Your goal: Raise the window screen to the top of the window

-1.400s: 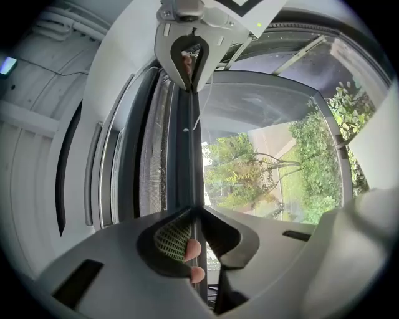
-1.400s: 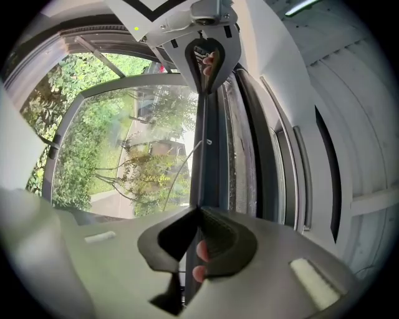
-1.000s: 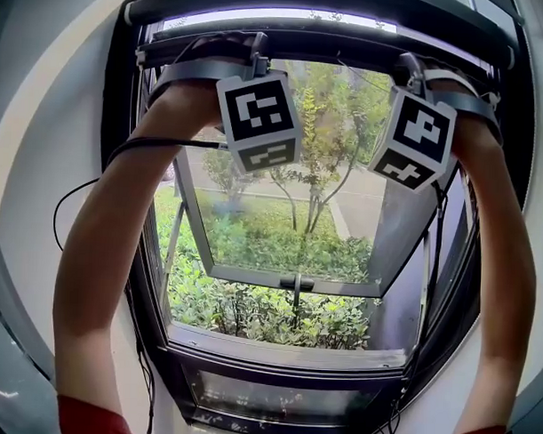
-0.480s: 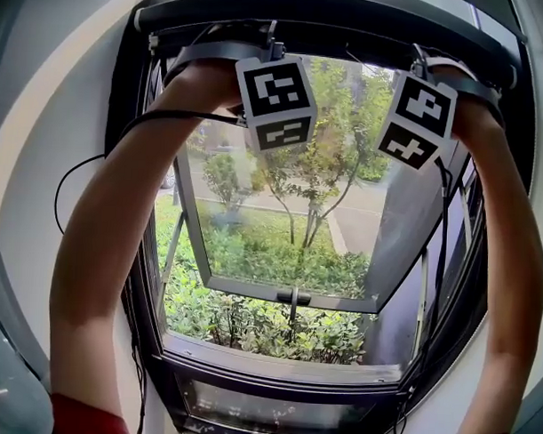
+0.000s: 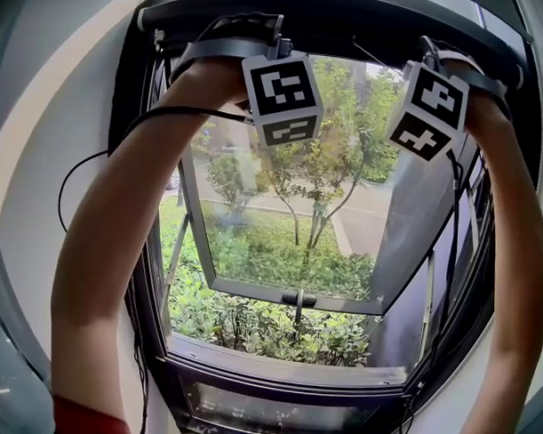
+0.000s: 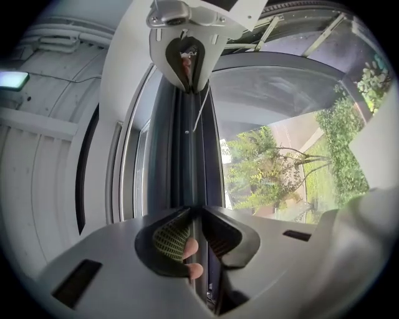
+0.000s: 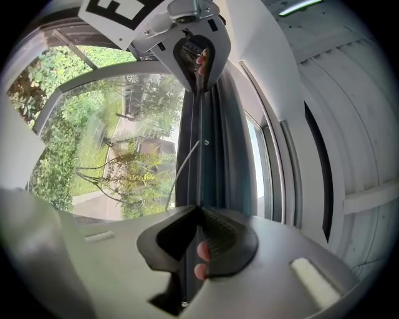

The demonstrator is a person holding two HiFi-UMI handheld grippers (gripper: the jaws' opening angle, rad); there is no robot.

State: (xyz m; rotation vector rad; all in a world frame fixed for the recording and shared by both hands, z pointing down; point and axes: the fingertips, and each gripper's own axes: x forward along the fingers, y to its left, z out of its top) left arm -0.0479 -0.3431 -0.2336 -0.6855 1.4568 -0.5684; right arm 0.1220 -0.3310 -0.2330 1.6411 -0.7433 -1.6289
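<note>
**Dark screen bar (image 6: 187, 143) up at top of window, grip loosening**

Pinched by left gripper (image 6: 194, 212) and right gripper (image 7: 198, 212), one toward each end. Jaws just been easing apart, bar between pads. Judged last step: screen home against window frame (image 5: 332, 14). Next: let go fully, draw both clear without dragging bar down.

The left marker cube (image 5: 282, 96) and the right marker cube (image 5: 426, 110) are white, each face printed with blocky black squares. The window frame (image 5: 123, 91) is black; the window screen rail (image 6: 186, 143) is dark grey. A black cable (image 5: 62, 200) crosses the white wall (image 5: 42, 159). Both sleeves (image 5: 86, 421) are red. Outside, the shrubs (image 5: 259, 318) are bright green, the trees (image 5: 326, 169) yellower, the path (image 5: 356, 215) pale grey.
</note>
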